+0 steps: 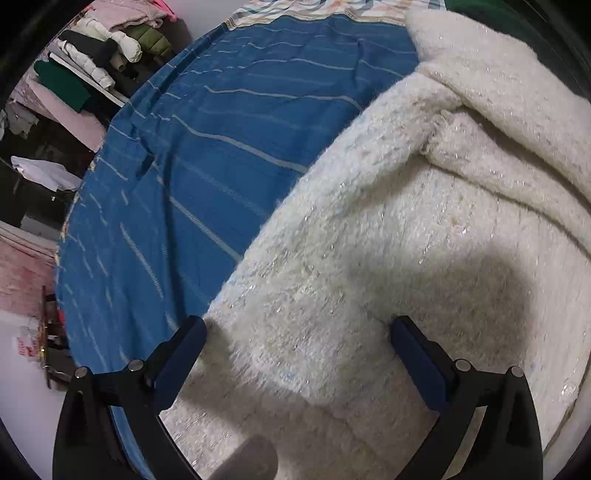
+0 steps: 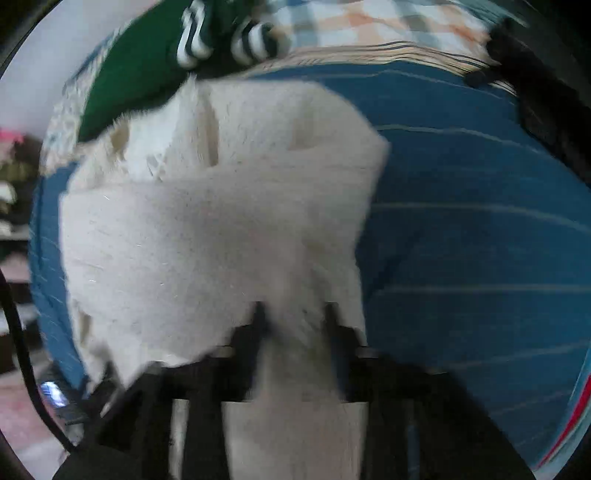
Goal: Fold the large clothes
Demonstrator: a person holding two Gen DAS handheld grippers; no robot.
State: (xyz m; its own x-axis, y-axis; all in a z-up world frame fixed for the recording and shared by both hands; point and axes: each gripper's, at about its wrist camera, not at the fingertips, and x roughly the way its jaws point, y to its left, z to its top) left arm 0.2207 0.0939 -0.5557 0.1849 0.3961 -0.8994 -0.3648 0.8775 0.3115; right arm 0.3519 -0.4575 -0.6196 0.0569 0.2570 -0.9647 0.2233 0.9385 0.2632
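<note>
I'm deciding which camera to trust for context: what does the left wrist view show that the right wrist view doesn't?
Only the left wrist view shows the pile of clothes beside the bed and the left gripper, open above the fuzzy white garment. Only the right wrist view shows the green garment with striped cuffs, the plaid fabric, and the right gripper closed on white fabric. Both share the white garment on the blue striped sheet.
</note>
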